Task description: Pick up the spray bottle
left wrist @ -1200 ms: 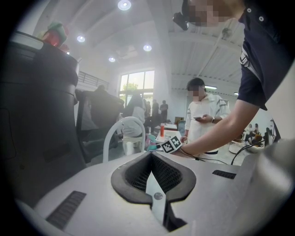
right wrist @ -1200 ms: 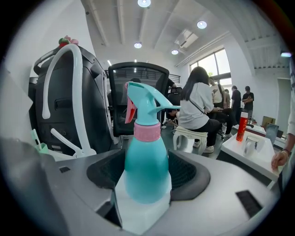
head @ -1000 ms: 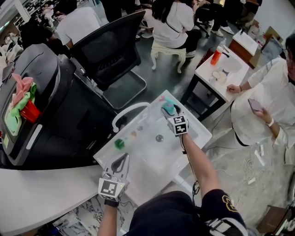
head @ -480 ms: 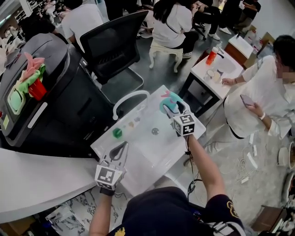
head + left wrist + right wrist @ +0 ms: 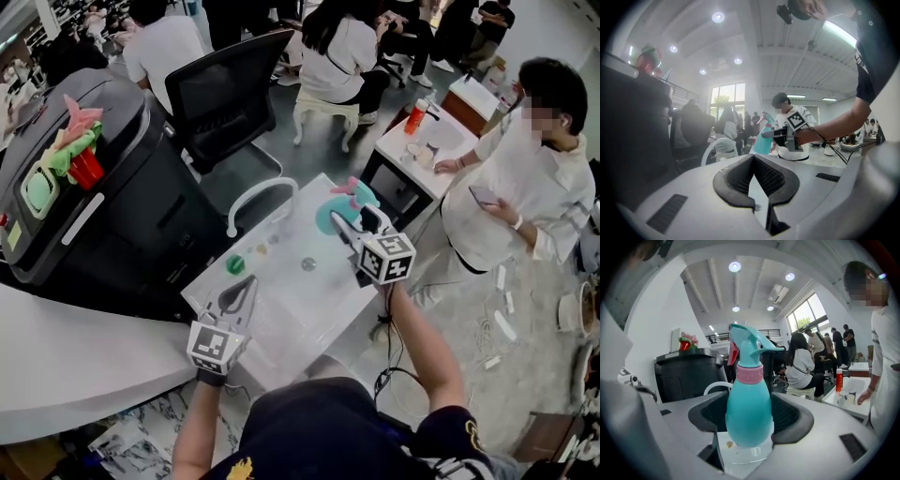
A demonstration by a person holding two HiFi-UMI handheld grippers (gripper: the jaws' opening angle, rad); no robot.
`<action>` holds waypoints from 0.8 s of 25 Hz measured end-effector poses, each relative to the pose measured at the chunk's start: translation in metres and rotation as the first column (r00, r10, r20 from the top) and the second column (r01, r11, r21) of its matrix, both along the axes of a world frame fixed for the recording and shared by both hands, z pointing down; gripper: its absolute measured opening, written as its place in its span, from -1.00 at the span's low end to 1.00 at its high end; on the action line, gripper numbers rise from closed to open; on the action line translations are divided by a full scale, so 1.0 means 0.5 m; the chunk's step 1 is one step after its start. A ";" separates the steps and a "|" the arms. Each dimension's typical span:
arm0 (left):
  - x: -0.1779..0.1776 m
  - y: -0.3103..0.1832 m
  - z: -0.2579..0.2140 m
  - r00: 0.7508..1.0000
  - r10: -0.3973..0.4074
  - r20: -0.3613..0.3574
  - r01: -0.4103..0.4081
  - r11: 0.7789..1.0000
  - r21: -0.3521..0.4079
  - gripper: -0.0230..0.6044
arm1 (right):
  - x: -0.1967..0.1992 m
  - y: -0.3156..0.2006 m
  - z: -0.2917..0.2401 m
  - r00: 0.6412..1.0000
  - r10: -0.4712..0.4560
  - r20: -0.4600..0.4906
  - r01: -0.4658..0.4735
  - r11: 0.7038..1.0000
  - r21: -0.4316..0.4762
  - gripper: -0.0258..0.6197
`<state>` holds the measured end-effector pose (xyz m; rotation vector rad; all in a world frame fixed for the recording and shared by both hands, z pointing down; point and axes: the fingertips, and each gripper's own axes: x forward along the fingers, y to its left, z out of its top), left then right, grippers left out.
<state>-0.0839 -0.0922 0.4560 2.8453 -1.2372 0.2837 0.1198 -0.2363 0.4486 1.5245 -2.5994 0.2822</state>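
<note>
My right gripper (image 5: pixel 349 223) is shut on a teal spray bottle (image 5: pixel 336 208) with a pink collar and trigger. It holds the bottle upright in the air above the far right corner of the white table (image 5: pixel 314 305). In the right gripper view the pads press both sides of the bottle's belly (image 5: pixel 747 411), and the table shows below its base. My left gripper (image 5: pixel 246 286) hovers over the table's near left part with its tips together and nothing in them. The left gripper view shows its jaws (image 5: pixel 753 161) meeting, with the bottle (image 5: pixel 764 140) beyond.
A small green object (image 5: pixel 234 264) and a small round piece (image 5: pixel 308 264) lie on the table. A white hoop (image 5: pixel 262 202), a black office chair (image 5: pixel 234 94) and a big black bin (image 5: pixel 103 206) stand behind. A seated person (image 5: pixel 525 187) is at the right.
My right gripper has lifted the spray bottle off the table and carried it up. The left gripper has risen a little.
</note>
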 end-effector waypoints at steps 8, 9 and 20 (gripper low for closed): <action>-0.014 0.012 -0.025 0.999 0.037 -0.004 -0.037 0.999 0.026 -0.87 | 0.000 0.083 -0.085 0.996 0.025 0.085 -0.024 1.000 -0.006 -0.02; -0.015 0.012 -0.028 0.999 0.043 -0.004 -0.043 0.999 0.029 -0.87 | 0.000 0.093 -0.096 0.995 0.025 0.096 -0.025 1.000 0.000 -0.02; -0.030 0.022 -0.044 0.998 0.064 -0.012 -0.064 0.997 0.043 -0.87 | 0.011 0.172 -0.173 0.977 0.022 0.211 -0.028 0.999 0.028 -0.02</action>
